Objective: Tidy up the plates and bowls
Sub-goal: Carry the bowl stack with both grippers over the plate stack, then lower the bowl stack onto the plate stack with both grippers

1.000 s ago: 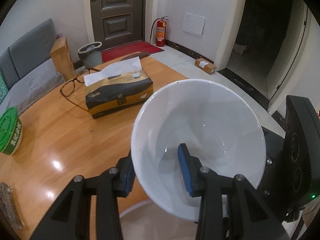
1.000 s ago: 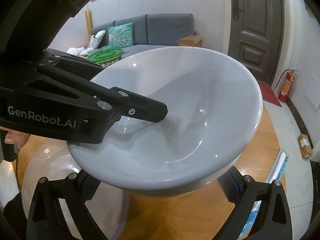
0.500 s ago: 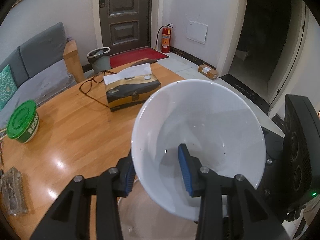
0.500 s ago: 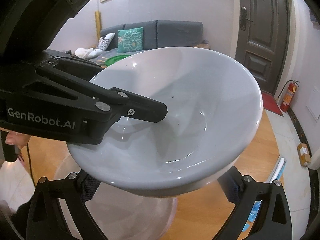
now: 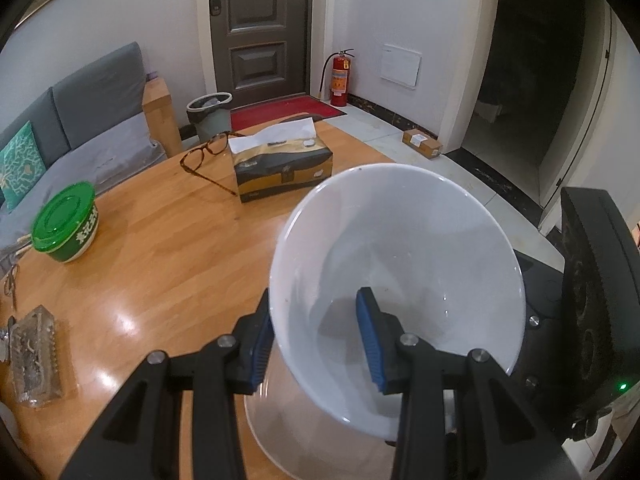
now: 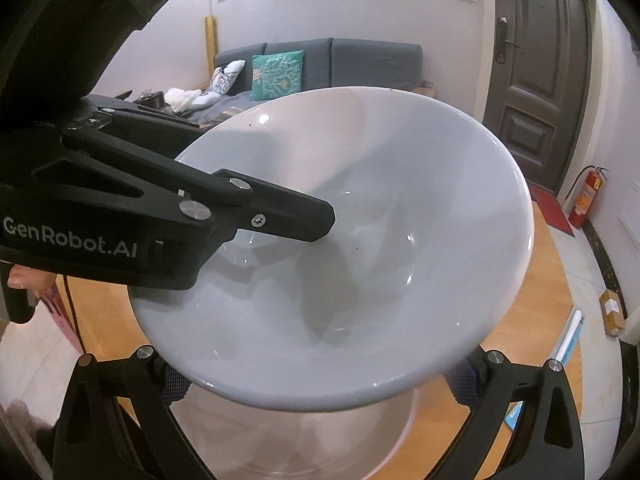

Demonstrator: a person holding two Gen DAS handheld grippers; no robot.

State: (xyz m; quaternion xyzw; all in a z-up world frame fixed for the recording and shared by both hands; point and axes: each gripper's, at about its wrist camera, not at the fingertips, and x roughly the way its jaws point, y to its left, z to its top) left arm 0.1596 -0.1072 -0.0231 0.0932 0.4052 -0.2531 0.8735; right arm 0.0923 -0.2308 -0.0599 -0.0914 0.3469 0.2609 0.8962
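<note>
My left gripper is shut on the rim of a white bowl, one blue pad inside and one outside, and holds it tilted in the air above the wooden table. The bowl fills the right wrist view, with the left gripper's finger reaching into it. My right gripper is open, its fingers spread wide below the bowl's underside. A pale round plate lies on the table beneath the bowl; it also shows in the right wrist view.
On the table stand a tissue box, glasses, a green-lidded tub and a clear glass block. A grey sofa is behind. The table edge and tiled floor lie to the right.
The left gripper has lifted the bowl higher above the table; more of the table and the plate underneath has come into view. The right gripper stays open under the bowl.
</note>
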